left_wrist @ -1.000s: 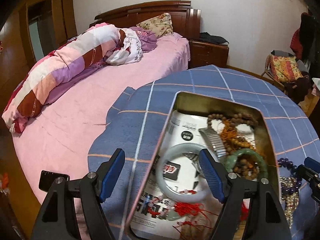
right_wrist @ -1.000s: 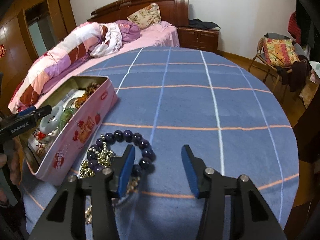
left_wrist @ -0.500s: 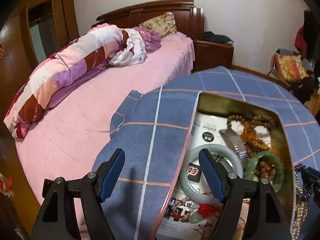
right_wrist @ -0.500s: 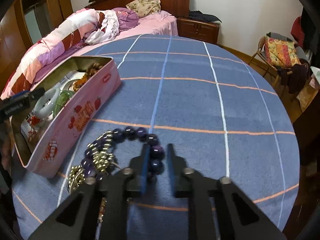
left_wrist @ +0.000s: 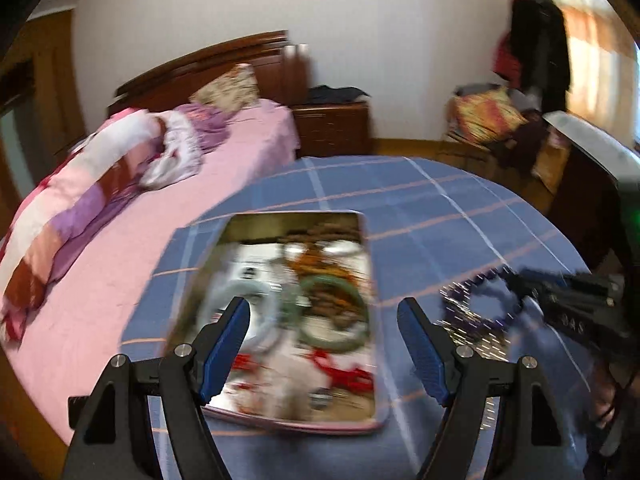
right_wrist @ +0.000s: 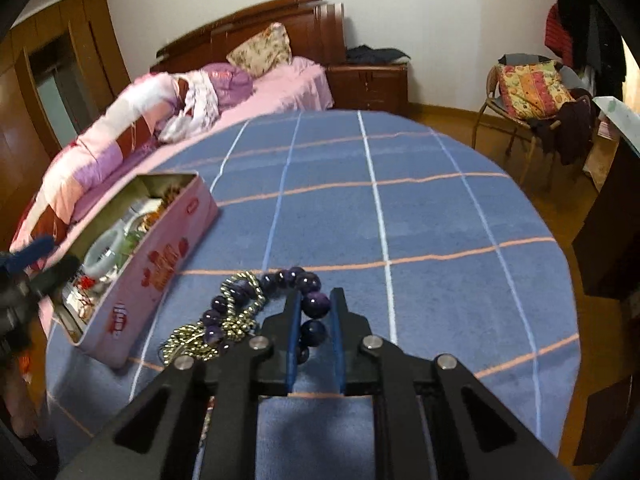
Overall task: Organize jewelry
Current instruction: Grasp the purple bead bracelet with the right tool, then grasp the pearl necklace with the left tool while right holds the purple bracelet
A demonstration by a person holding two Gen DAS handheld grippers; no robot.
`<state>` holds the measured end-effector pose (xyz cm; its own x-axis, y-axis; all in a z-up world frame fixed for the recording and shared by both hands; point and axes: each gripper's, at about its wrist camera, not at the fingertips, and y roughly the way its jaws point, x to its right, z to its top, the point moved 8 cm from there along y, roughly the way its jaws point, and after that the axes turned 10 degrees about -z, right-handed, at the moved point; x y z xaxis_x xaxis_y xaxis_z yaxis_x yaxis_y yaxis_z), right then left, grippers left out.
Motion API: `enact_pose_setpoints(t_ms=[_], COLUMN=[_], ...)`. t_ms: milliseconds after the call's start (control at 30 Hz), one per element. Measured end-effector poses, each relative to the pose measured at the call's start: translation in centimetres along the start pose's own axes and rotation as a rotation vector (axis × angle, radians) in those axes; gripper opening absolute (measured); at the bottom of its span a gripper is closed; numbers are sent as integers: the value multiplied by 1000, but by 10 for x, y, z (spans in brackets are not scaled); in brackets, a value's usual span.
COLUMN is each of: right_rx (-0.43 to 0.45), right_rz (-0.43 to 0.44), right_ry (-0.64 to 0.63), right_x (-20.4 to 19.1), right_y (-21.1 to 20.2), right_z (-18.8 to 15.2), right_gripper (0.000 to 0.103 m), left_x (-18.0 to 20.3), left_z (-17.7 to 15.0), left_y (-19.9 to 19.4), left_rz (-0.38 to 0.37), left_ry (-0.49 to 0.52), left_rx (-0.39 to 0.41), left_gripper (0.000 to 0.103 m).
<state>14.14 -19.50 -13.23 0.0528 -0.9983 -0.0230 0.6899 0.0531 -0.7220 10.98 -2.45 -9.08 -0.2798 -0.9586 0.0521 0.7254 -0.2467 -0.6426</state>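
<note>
At the bottom centre of the right wrist view, your right gripper [right_wrist: 315,308] has just closed its jaws and now pinches the purple bead bracelet [right_wrist: 280,292], which lies tangled with a gold chain [right_wrist: 208,334] on the blue checked surface [right_wrist: 440,220]. Your left gripper [left_wrist: 322,344] holds its jaws spread above the open pink tin [right_wrist: 160,268], nothing between them. Farther back stands the bed [right_wrist: 288,88].

1. We see a purple bead bracelet [right_wrist: 308,304] at lower centre of the right wrist view, some beads between blue pads.
2. A gold chain [right_wrist: 224,320] lies tangled with it, to its left.
3. The open pink tin [right_wrist: 160,264], at left, holds a pale bangle [right_wrist: 102,254] and a green bangle [left_wrist: 332,312].
</note>
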Motion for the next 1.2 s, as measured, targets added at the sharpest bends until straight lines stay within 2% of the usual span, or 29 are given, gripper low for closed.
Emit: enact_pose_setpoints(t_ms=[467, 833, 933, 1000, 1133, 1200], right_rx=[105, 71, 64, 60, 55, 53], right_rz=[15, -39, -36, -33, -28, -27], right_ry=[104, 102, 104, 103, 97, 95], right_x=[23, 44, 47, 47, 44, 44], right_y=[-25, -13, -11, -10, -10, -10], right_z=[26, 2, -1, -2, -5, -5], right_gripper=[16, 16, 16, 16, 16, 16], left_x=[65, 94, 99, 103, 108, 108], left_z=[-15, -37, -38, -40, -42, -40], left_y=[27, 57, 60, 62, 63, 63], left_rz=[-103, -195, -205, -254, -285, -291], left_ry=[122, 143, 152, 131, 127, 124], left_rx=[-82, -207, -220, -246, -260, -259], left_gripper=[76, 75, 65, 46, 44, 28])
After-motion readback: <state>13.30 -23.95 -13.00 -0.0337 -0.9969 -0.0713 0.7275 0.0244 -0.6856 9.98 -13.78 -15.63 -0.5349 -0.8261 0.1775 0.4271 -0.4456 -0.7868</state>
